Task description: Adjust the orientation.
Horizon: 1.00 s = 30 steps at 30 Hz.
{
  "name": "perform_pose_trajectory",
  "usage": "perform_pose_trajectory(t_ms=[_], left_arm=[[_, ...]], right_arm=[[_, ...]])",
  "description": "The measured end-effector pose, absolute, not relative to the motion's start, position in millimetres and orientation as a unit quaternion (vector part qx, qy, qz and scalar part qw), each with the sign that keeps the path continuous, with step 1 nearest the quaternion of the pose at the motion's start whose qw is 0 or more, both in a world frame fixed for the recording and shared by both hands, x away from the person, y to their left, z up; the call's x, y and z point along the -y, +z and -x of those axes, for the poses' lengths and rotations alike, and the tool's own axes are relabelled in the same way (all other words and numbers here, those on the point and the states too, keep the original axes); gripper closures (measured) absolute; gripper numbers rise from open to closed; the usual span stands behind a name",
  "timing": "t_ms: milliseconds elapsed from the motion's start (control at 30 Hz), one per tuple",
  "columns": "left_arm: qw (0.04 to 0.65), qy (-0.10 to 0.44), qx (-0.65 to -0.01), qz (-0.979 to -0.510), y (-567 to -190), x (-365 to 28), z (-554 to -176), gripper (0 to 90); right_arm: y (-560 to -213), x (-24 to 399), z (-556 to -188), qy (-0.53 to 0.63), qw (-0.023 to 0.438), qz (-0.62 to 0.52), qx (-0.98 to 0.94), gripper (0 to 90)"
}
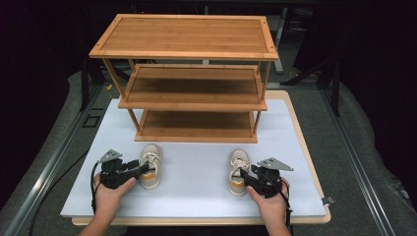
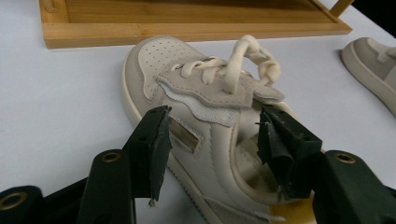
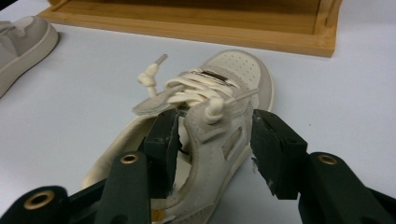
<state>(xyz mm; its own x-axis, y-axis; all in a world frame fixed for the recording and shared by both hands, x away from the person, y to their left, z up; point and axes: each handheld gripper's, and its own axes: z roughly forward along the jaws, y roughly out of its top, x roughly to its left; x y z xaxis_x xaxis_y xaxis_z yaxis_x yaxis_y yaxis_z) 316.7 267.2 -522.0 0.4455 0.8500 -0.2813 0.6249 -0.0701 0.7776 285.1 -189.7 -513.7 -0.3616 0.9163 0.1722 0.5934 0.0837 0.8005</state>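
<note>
Between your two grippers and the rack [image 1: 196,132] at twelve o'clock stand both shoes, toes toward it. Your left gripper [image 1: 142,169] straddles the left shoe [image 1: 150,166] with jaws apart; your right gripper [image 1: 244,176] likewise gapes around the right shoe [image 1: 238,172], gripping nothing. All three shelves lie bare.

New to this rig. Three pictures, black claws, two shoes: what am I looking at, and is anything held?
A person holds a two-jaw tool in each hand: the left gripper and the right gripper. The high view looks down from above the person's side; the two gripper views come from cameras riding on each tool, looking along its black jaws. On the white table stand a three-tier wooden rack and two beige sneakers. Each gripper's jaws straddle a shoe, the left shoe and the right shoe, but they stand open with gaps showing, so nothing is gripped.
</note>
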Motion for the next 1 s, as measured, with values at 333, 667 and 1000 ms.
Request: perform_pose_trajectory(t_ms=[333, 667, 1000], left_arm=[[0.434, 0.134, -0.526, -0.719, -526.0, -262.9, -322.5, 45.9], [0.431, 0.135, -0.529, -0.718, -525.1, -264.1, -323.5, 53.1], [0.437, 0.125, -0.523, -0.721, -522.9, -257.7, -321.3, 59.0]], right_arm=[[-523.1, 190.2, -291.8, 0.428, 0.174, -0.550, -0.696, 48.6], [-523.9, 187.9, -293.5, 0.419, 0.169, -0.550, -0.703, 55.7], [-523.3, 184.3, -294.6, 0.422, 0.164, -0.552, -0.700, 57.9]])
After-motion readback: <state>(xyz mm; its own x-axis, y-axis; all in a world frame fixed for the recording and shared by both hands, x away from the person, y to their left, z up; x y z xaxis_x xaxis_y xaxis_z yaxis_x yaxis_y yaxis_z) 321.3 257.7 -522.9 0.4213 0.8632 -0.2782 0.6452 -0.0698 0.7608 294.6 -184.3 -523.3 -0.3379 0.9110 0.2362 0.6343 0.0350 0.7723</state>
